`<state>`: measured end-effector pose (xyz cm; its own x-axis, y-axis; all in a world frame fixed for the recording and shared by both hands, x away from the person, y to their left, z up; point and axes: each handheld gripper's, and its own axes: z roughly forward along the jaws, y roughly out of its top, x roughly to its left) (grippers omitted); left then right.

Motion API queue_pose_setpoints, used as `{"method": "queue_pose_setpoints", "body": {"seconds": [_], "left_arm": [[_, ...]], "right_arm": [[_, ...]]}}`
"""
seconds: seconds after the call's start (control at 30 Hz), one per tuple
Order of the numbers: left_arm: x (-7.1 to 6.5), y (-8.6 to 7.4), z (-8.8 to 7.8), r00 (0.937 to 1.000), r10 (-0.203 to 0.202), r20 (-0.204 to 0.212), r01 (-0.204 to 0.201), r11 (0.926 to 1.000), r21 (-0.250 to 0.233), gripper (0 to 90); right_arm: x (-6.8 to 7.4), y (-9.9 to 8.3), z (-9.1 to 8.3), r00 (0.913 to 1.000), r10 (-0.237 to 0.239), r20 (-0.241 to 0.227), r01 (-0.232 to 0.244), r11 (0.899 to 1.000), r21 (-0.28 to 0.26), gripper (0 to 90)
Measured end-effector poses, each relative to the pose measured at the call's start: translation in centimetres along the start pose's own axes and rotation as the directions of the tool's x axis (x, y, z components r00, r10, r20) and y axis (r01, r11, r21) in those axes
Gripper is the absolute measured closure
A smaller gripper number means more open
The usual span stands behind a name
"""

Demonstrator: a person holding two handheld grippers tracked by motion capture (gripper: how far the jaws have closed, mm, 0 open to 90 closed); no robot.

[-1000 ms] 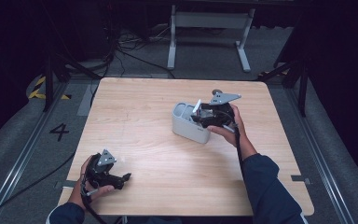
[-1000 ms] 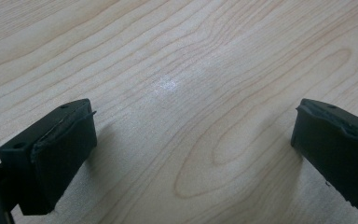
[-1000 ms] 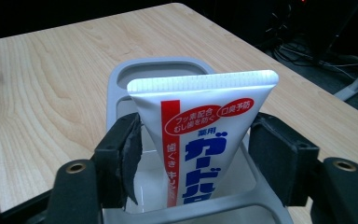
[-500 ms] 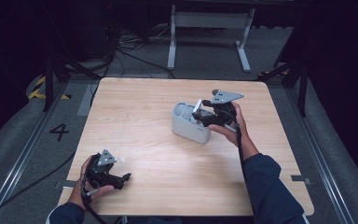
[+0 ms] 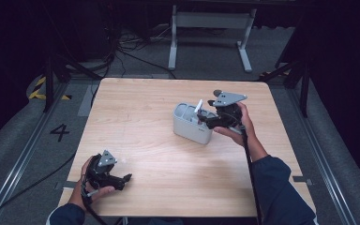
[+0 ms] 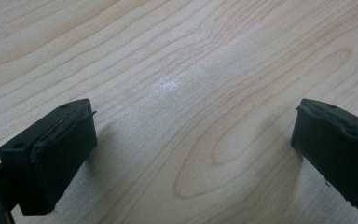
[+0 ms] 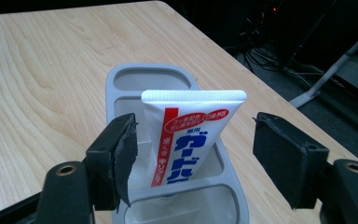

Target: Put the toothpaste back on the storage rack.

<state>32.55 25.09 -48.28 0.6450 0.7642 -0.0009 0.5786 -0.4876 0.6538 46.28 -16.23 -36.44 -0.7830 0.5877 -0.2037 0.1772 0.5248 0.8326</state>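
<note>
Now, from the high view, the right hand-held gripper [image 5: 205,120] has drawn back a little from the grey plastic compartmented caddy [image 5: 192,123] compared with a second ago, when its jaws sat lower over the caddy's middle; the white toothpaste tube with red and blue print [image 5: 198,106] now stands on its own, leaning in the caddy with its crimped end up. My reading is that the tube has just been let go and the placing step is done or nearly so. The left hand-held gripper [image 5: 122,178] rests on the pale wooden counter [image 5: 145,117] well apart from the caddy, toward the person's near left, unchanged.

From the left gripper view, the left hand-held gripper [image 6: 191,154] has its jaws spread wide over bare wood, holding nothing.

From the right gripper view, the right hand-held gripper [image 7: 196,158] has its jaws spread to either side of the tube [image 7: 191,140], neither pad touching it. The tube stands in the caddy's [image 7: 121,74] middle compartment; the far compartment looks empty, and the near one is only partly visible
</note>
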Motion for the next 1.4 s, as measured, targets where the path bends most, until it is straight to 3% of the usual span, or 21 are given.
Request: {"method": "queue_pose_setpoints", "body": {"seconds": [0.4, 0.47, 0.53, 0.7, 0.73, 0.87, 0.9, 1.23, 1.27, 1.4], "left_arm": [[-0.1, 0.0, 0.0, 0.9999, -0.012, 0.003, 0.012, 0.9999, 0.000, 0.6], [0.0, 0.0, 0.0, 1.0000, 0.006, -0.006, -0.006, 1.0000, -0.005, 0.6], [-0.1, 0.0, 0.0, 1.0000, -0.008, 0.000, 0.008, 1.0000, -0.001, 0.6], [0.0, 0.0, 0.0, 1.0000, 0.005, -0.004, -0.005, 1.0000, -0.004, 0.6], [0.0, 0.0, 0.0, 1.0000, -0.008, 0.000, 0.008, 1.0000, -0.001, 0.6], [0.0, 0.0, 0.0, 1.0000, 0.006, -0.004, -0.006, 1.0000, -0.003, 0.6], [-0.1, 0.0, 0.0, 0.9999, -0.012, 0.003, 0.012, 0.9999, 0.001, 0.6], [-0.1, 0.0, 0.0, 0.9999, -0.012, 0.003, 0.012, 0.9999, 0.000, 0.6], [0.0, 0.0, 0.0, 1.0000, 0.001, -0.001, -0.001, 1.0000, -0.001, 0.6], [-0.1, 0.0, 0.0, 0.9999, -0.011, 0.003, 0.011, 0.9999, 0.000, 0.6]], "right_arm": [[-0.1, -0.6, -2.3, 0.9994, -0.026, 0.022, 0.025, 1.000, 0.012, 30.6], [-0.2, -0.8, -2.6, 0.9995, -0.022, 0.023, 0.022, 1.000, 0.011, 30.6], [-0.2, -0.9, -2.8, 0.9994, -0.022, 0.025, 0.022, 1.000, 0.014, 30.6], [-0.1, -1.4, -3.7, 0.9992, -0.032, 0.025, 0.031, 0.999, 0.017, 30.7], [-0.1, -1.5, -3.8, 0.9992, -0.033, 0.023, 0.033, 0.999, 0.018, 30.7], [0.0, -2.2, -4.5, 0.9988, -0.041, 0.027, 0.041, 0.999, 0.025, 30.9], [0.0, -2.3, -4.7, 0.9988, -0.042, 0.025, 0.041, 0.999, 0.028, 30.9], [0.3, -4.2, -6.1, 0.9974, -0.054, 0.048, 0.053, 0.998, 0.027, 31.3], [0.4, -4.4, -6.2, 0.9977, -0.049, 0.047, 0.048, 0.998, 0.028, 31.3], [0.4, -5.2, -6.8, 0.9977, -0.044, 0.051, 0.043, 0.999, 0.023, 31.5]]}}
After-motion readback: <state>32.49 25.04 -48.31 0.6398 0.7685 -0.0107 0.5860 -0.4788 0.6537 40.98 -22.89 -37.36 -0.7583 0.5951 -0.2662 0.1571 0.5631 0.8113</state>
